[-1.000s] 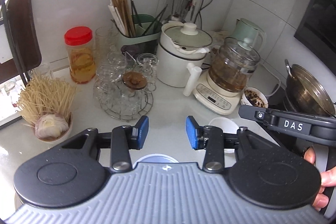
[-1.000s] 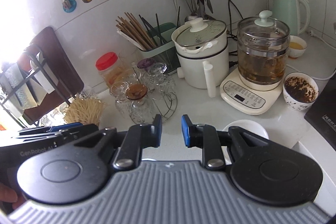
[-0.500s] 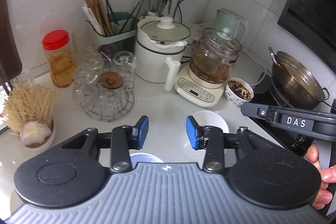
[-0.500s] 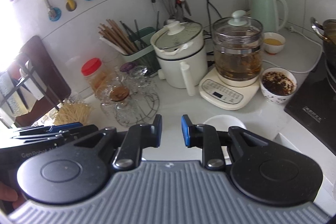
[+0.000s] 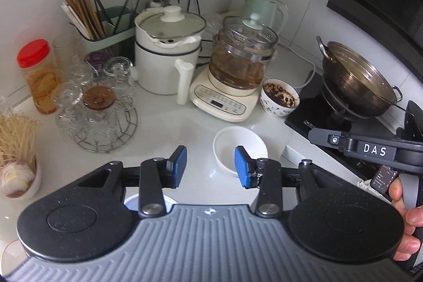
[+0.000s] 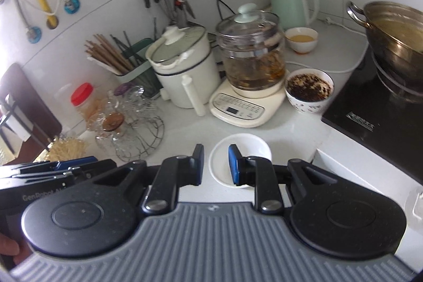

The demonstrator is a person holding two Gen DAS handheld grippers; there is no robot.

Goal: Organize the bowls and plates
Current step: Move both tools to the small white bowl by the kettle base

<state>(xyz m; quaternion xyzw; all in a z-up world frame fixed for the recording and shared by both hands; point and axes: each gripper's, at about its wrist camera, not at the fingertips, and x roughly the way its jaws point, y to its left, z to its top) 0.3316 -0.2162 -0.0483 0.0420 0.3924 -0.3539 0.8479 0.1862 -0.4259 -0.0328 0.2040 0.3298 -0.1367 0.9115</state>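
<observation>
left wrist: we look down-forward over the counter (image 5: 164, 123), left of right.
right wrist: same heading.
shared: white bowl (image 5: 239, 149) (image 6: 239, 151), back-corner appliances.

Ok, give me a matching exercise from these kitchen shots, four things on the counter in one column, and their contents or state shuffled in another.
Things:
1. white bowl
2. patterned bowl
3. glass kettle
4. red-lidded jar

States:
A. brown liquid
B. empty
C. yellowish contents
D. dark crumbly contents

Pairs: 1-B, 2-D, 3-A, 4-C
</observation>
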